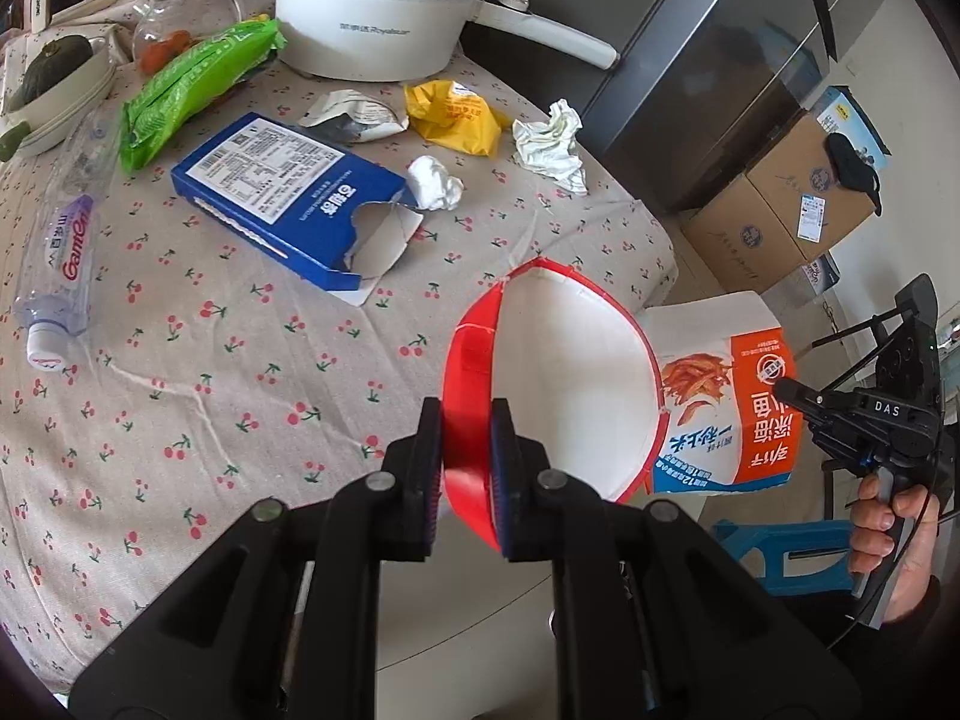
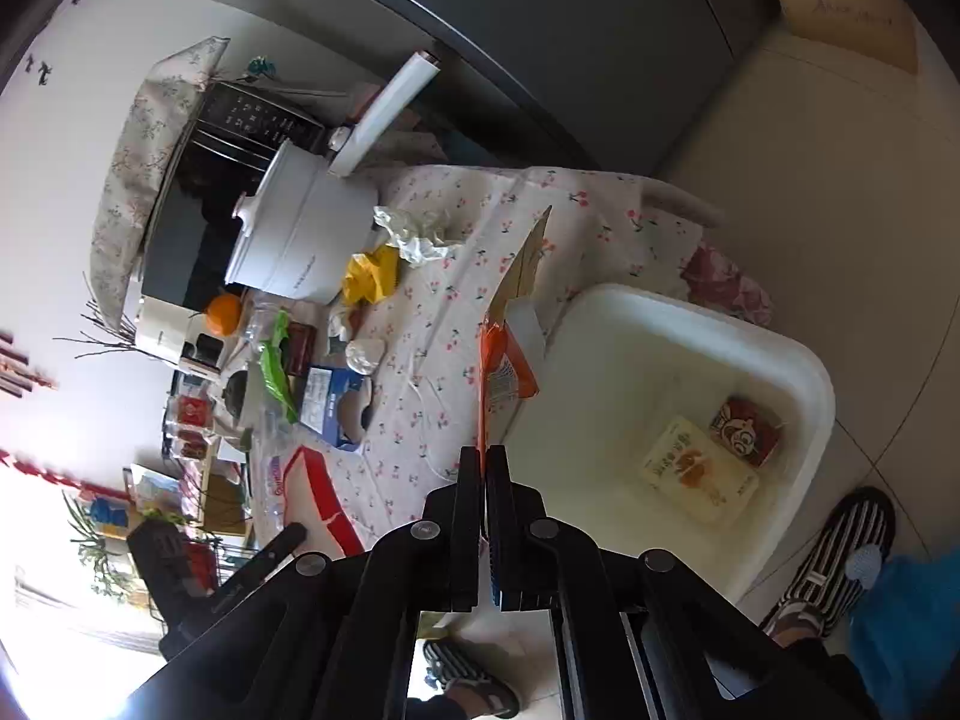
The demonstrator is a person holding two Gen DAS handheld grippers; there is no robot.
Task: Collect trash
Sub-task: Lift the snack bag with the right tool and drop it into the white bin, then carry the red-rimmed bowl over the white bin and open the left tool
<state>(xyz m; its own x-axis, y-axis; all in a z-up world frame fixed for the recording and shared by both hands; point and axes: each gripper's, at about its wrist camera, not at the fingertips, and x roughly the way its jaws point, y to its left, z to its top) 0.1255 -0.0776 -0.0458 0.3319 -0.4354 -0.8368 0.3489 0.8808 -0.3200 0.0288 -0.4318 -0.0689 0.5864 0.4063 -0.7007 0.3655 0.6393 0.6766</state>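
Left hand-held gripper (image 1: 467,468) is clamped tight on the red rim of a red-and-white paper bowl (image 1: 564,384), holding it in the air just off the desk's (image 1: 198,360) near edge, open mouth turned sideways. Right beside it, touching or nearly so, hangs an orange-and-white snack bag (image 1: 729,414), and that one belongs to the right hand-held gripper (image 2: 483,462), whose jaws are pressed together on the bag's edge, the bag (image 2: 503,369) standing edge-on ahead of the fingers. Off to the right in that wrist view sits a white plastic tub (image 2: 804,384) on the floor just beside the desk, with a pale yellow packet (image 2: 699,477) and a small red packet (image 2: 747,432) lying flat on its bottom. Back on the cherry-print cloth there's plenty waiting: a torn blue carton (image 1: 282,198), a crumpled white tissue (image 1: 433,182) just beside its ripped end, a yellow wrapper (image 1: 456,117), a bigger wad of white paper (image 1: 555,144) near the far edge, a grey crushed wrapper (image 1: 354,114), a green snack bag (image 1: 192,84) and a clear plastic bottle (image 1: 63,264) lying on its side at the left. A white electric pot (image 1: 375,9) stands behind the lot.
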